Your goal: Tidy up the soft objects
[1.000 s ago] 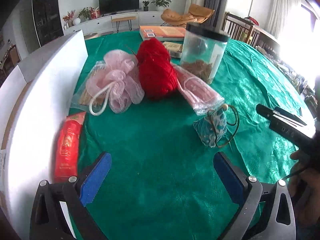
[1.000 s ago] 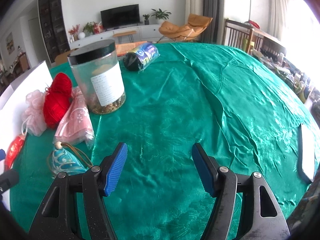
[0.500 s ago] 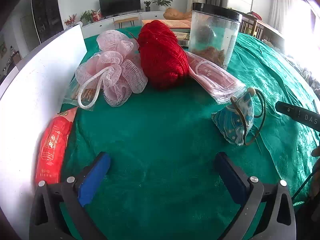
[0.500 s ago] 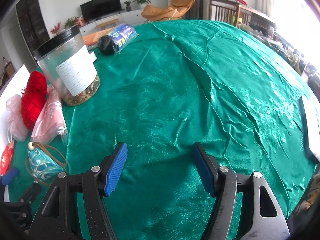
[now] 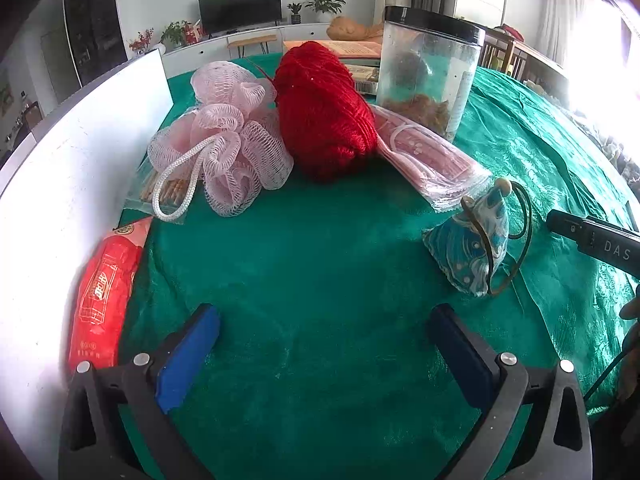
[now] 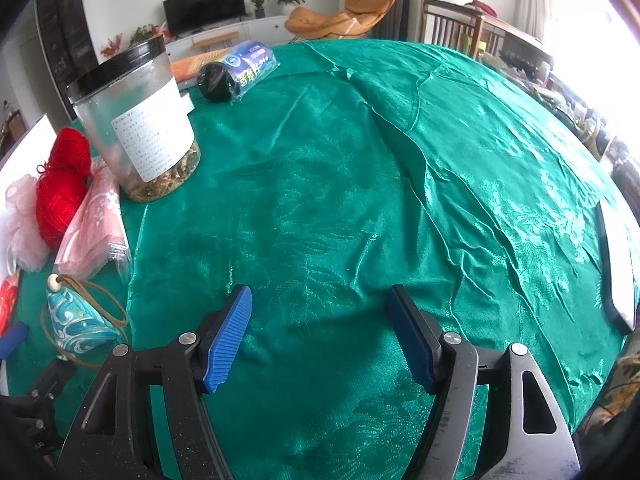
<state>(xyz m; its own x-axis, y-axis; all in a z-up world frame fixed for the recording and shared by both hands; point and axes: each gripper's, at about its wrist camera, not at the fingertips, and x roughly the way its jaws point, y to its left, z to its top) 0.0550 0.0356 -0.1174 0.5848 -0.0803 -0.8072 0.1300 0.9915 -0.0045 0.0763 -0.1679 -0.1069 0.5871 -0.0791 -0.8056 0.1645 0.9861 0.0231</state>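
Note:
On the green cloth lie a pink mesh bath pouf (image 5: 224, 152), a red ball of yarn (image 5: 324, 108) and a pink packet of face masks (image 5: 428, 160). A small teal sachet with a cord loop (image 5: 476, 248) stands to the right, also seen as the teal sachet (image 6: 80, 324) in the right wrist view. My left gripper (image 5: 324, 340) hangs open over bare cloth in front of them, nothing between its fingers. My right gripper (image 6: 320, 332) is over bare cloth right of the sachet, its jaws opening with nothing between them.
A white board (image 5: 80, 152) walls off the left side, with a red packet (image 5: 100, 300) lying at its foot. A clear jar with a black lid (image 6: 140, 120) stands behind the masks. A dark roll (image 6: 236, 72) lies further back. A white tray edge (image 6: 620, 268) is at right.
The left gripper came closer to the pouf, yarn and sachet, which look larger now. The right wrist view tilted and shifted slightly, and its jaws stand a little wider.

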